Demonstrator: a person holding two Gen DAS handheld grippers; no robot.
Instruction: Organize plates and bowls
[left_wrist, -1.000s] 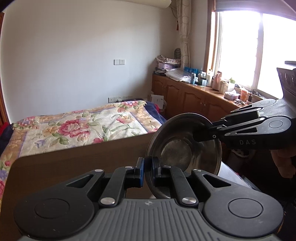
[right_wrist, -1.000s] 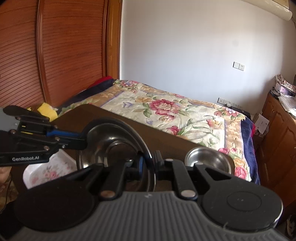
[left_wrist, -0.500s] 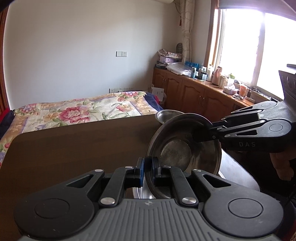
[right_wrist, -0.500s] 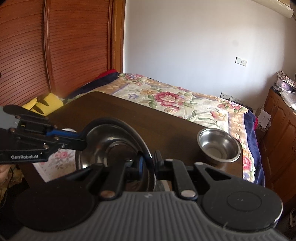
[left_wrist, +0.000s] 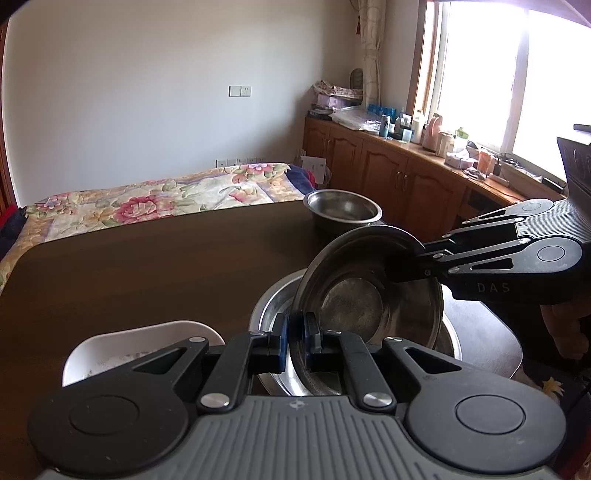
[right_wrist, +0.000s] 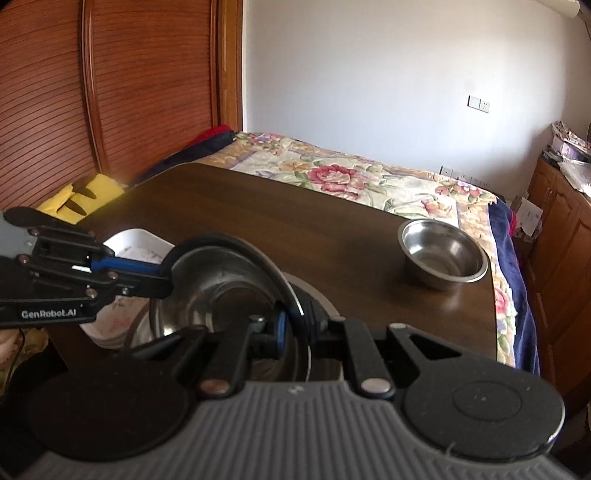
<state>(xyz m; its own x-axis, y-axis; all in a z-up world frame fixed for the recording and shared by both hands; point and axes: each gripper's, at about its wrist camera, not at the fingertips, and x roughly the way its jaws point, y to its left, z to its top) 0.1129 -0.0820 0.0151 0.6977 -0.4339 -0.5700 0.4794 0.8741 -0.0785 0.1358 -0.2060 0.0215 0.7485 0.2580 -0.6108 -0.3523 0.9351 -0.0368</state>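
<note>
- Steel bowl, mid-sized: held tilted on edge between both grippers, above a wider steel basin that sits on the table near its front edge.
- Left gripper: fingers closed on the near rim of the steel bowl, blue pads pinching the metal from either side.
- Right gripper: fingers closed on the opposite rim of the same bowl; seen from the left wrist view it reaches in from the right, its body marked "DAS".
- Small steel bowl: upright, alone near the table's far right corner, well apart from the held bowl.
- White dish, floral print inside: on the table at the front left, just beside the basin; whether they touch cannot be told.
- Table, dark brown wood, rounded corners: carries all of the above.
- Bed with flowered cover: directly beyond the table's far edge.
- Wooden cabinets under the window, tops crowded with bottles and papers: to the right of the table.
- Slatted wooden doors: to the left.
</note>
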